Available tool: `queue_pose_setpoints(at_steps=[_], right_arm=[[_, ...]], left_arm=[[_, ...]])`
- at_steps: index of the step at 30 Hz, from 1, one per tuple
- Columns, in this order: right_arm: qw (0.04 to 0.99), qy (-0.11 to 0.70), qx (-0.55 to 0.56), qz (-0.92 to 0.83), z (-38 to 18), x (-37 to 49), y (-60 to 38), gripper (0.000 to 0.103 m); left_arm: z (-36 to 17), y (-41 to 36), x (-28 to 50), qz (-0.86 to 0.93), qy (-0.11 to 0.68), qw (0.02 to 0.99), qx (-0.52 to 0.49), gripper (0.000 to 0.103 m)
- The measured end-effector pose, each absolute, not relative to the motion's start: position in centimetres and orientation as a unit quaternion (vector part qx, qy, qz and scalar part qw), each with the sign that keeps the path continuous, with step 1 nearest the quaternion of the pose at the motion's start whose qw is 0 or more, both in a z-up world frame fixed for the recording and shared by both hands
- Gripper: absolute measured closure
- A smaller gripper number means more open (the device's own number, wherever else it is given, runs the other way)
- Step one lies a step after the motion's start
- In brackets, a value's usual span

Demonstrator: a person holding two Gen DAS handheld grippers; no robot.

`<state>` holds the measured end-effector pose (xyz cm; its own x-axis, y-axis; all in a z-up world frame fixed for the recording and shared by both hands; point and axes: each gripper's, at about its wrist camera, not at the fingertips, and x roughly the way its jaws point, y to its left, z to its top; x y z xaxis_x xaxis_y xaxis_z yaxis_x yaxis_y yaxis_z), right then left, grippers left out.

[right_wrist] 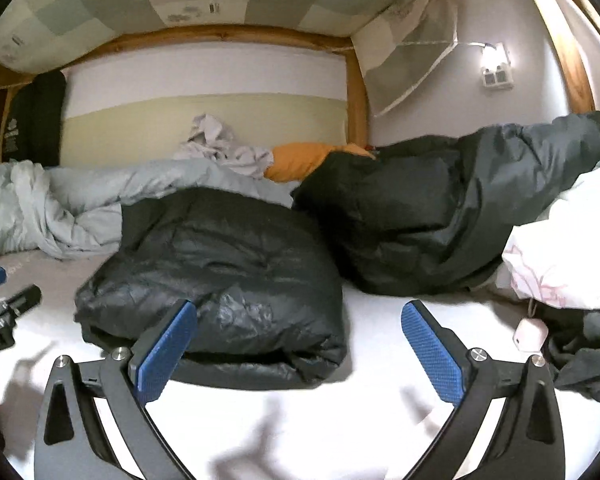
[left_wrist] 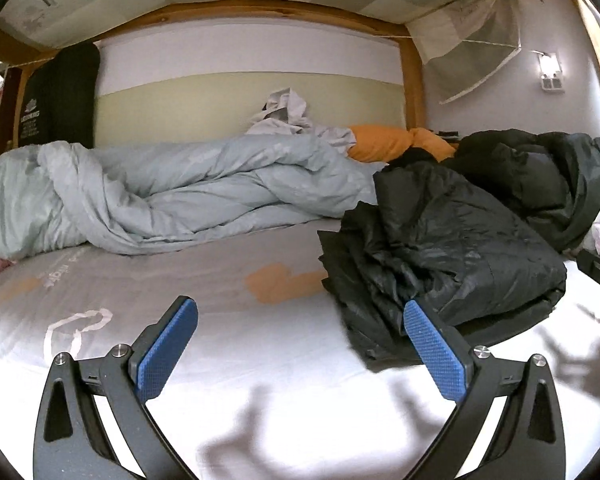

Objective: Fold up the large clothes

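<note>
A black puffy jacket (left_wrist: 440, 252) lies folded into a thick bundle on the white bed sheet (left_wrist: 260, 360). In the left wrist view it sits ahead and to the right of my left gripper (left_wrist: 300, 320), which stands open over bare sheet; its right finger's tip overlaps the jacket's near edge in the picture. In the right wrist view the same jacket (right_wrist: 220, 272) lies ahead and left of my right gripper (right_wrist: 300, 320), also open with nothing between its blue pads; the left pad stands just before the bundle. The other gripper shows at each view's side edge.
A crumpled pale grey duvet (left_wrist: 160, 196) runs along the back left. Behind the jacket lie a second dark garment (right_wrist: 440, 208) and an orange pillow (left_wrist: 384, 144). White pink-printed bedding (right_wrist: 564, 240) and a small white charger (right_wrist: 530, 336) sit at right. Wooden bunk posts frame the bed.
</note>
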<state>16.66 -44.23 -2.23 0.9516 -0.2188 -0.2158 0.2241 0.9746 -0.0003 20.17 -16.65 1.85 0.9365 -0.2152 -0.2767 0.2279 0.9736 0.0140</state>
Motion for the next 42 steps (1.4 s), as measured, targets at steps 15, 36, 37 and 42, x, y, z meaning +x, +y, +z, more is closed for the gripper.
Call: queue_pose_setpoints(at_steps=[15,36,37,42], right_arm=[[0.989,0.096,-0.008,-0.116,-2.4,16.3,-43.3,0.0],[0.989,0.092,-0.011,-0.119,-2.3,15.9,-43.2,0.0],[0.989,0.092,-0.011,-0.119,-2.4,16.0,-43.3,0.0],[0.989,0.091,-0.011,-0.118,-2.4,16.0,-43.3,0.0]], left_arm=[[2.2,-17.5,18.7,-0.121,0.099,0.987,0.039,0.0],[1.9,-16.8,19.0,-0.119,0.109,0.987,0.012,0.0],[1.9,-16.8,19.1,-0.119,0.109,0.987,0.012,0.0],[1.9,-16.6,19.1,-0.118,0.113,0.987,0.01,0.0]])
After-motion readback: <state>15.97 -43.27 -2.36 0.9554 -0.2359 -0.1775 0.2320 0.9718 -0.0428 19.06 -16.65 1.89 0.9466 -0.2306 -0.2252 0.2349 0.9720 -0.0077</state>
